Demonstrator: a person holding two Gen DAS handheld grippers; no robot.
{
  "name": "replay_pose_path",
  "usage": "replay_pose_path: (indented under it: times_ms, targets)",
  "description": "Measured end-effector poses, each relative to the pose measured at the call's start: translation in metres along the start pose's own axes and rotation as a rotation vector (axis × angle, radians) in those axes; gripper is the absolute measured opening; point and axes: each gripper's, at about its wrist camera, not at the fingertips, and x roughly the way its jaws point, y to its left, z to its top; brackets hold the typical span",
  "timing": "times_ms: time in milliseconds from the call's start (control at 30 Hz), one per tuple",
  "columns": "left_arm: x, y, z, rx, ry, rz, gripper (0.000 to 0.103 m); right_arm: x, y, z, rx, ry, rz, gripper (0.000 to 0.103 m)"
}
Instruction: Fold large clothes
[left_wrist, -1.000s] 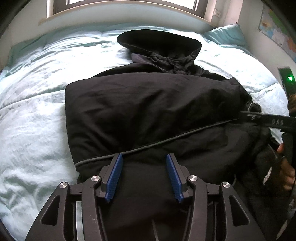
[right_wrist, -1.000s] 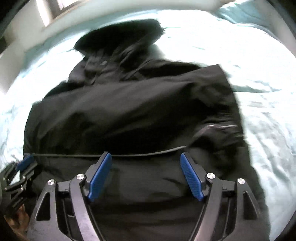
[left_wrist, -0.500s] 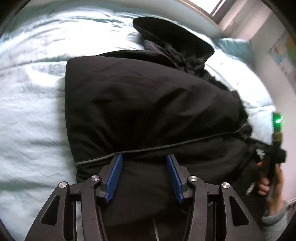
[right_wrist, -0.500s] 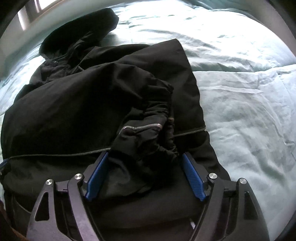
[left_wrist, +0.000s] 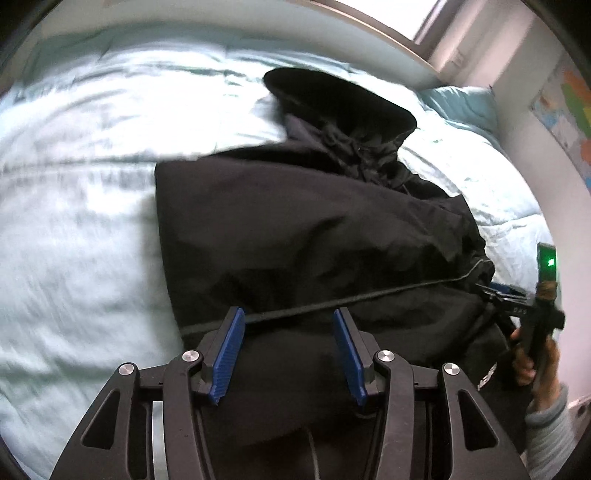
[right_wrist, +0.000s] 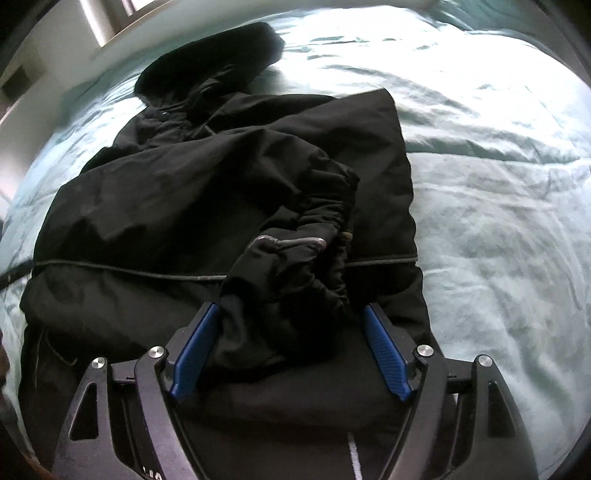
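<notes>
A large black hooded jacket (left_wrist: 314, 229) lies on a pale blue bed, its hood (left_wrist: 332, 96) pointing toward the window. It also fills the right wrist view (right_wrist: 192, 192). My left gripper (left_wrist: 288, 328) is open over the jacket's lower part, near a thin cord (left_wrist: 369, 295) running across it. My right gripper (right_wrist: 291, 325) is open, with a bunched sleeve cuff (right_wrist: 295, 266) lying between its blue pads (right_wrist: 384, 350). The right gripper also shows at the right edge of the left wrist view (left_wrist: 517, 306), at the jacket's side.
The pale blue duvet (right_wrist: 498, 221) spreads around the jacket on all sides. A blue pillow (left_wrist: 461, 107) lies at the head of the bed under a window sill (left_wrist: 369, 33). A map poster (left_wrist: 569, 118) hangs on the right wall.
The right gripper has swung to the jacket's right side, and the bunched sleeve cuff now lies between its pads. The left gripper has turned its view rightward and stays open.
</notes>
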Motion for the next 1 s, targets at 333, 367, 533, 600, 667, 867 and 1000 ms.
replay_pose_path:
  times_ms: [333,367,533,600,667,867,1000]
  targets:
    - [-0.036,0.000,0.050,-0.058,0.007,0.005,0.052,-0.060,0.006,0.035,-0.056,0.046,0.085,0.079]
    - [-0.045,-0.004,0.061,-0.066,0.005,-0.007,0.052,-0.075,0.009,0.044,-0.071,0.042,0.077,0.079]
    - [-0.082,-0.030,0.115,-0.079,0.001,-0.039,0.052,-0.141,0.017,0.105,-0.090,0.019,0.031,0.079]
    - [-0.096,-0.042,0.140,-0.084,-0.002,-0.054,0.052,-0.168,0.017,0.138,-0.071,-0.003,0.047,0.079]
    - [-0.109,-0.053,0.165,-0.082,-0.017,-0.052,0.052,-0.184,0.020,0.165,-0.066,-0.030,0.042,0.079]
    - [-0.103,-0.056,0.218,-0.088,-0.001,0.020,0.052,-0.180,0.017,0.235,0.005,-0.054,0.067,0.079]
    - [-0.059,-0.037,0.246,-0.120,0.024,0.068,0.052,-0.118,0.011,0.271,0.046,0.002,0.092,0.079]
